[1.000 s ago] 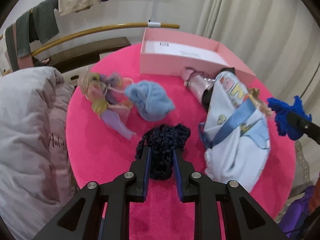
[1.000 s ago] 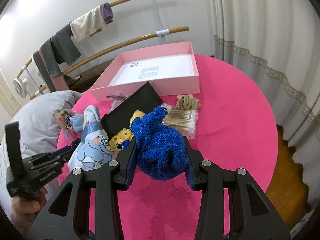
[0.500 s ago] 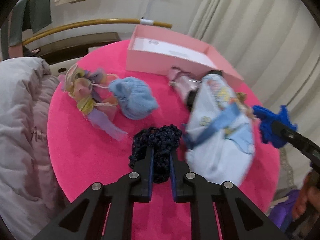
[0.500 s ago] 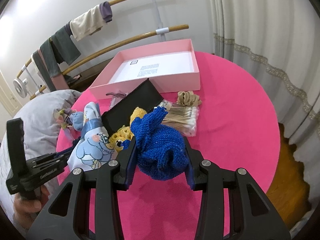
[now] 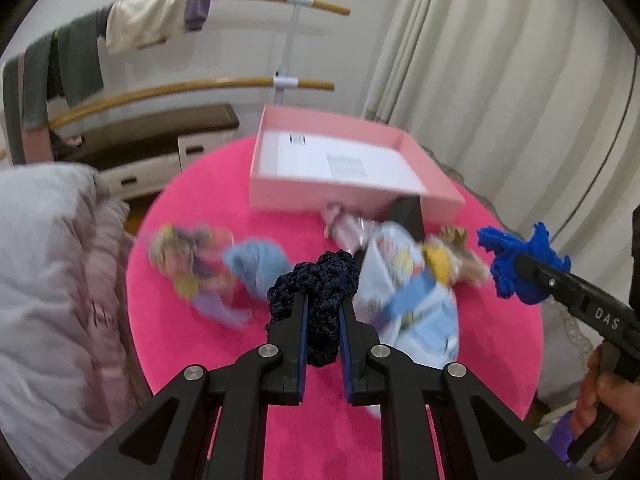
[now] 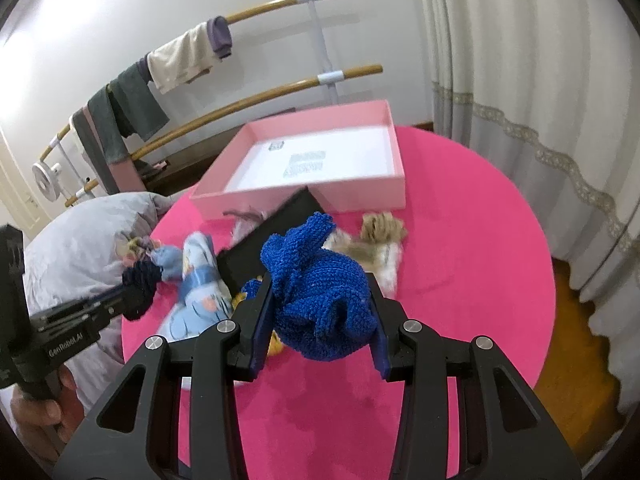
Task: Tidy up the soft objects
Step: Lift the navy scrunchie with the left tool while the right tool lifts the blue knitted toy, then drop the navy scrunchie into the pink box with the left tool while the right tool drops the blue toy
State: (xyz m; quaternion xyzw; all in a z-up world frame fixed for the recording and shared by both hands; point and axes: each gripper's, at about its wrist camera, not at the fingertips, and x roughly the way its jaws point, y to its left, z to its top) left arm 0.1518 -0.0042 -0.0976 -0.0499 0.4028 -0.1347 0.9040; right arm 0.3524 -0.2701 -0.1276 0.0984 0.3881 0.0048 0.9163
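Navy knit piece (image 5: 320,300) is clamped between the near-shut jaws of the left gripper (image 5: 323,300), lifted clear of the pink tablecloth (image 5: 312,432). Royal-blue knit piece (image 6: 320,292) is pinched by the right gripper (image 6: 323,284), jaws partly open around its bulk. The pink box (image 5: 344,196) sits at 12 o'clock, empty. Light-blue knit (image 5: 256,264) and doll (image 5: 188,260) lie at 10 o'clock of the navy piece, printed cloth (image 5: 416,304) at 3 o'clock. Risks: loose loops could snag, the dangling yarn could slip out, and the two grippers could collide over the box.
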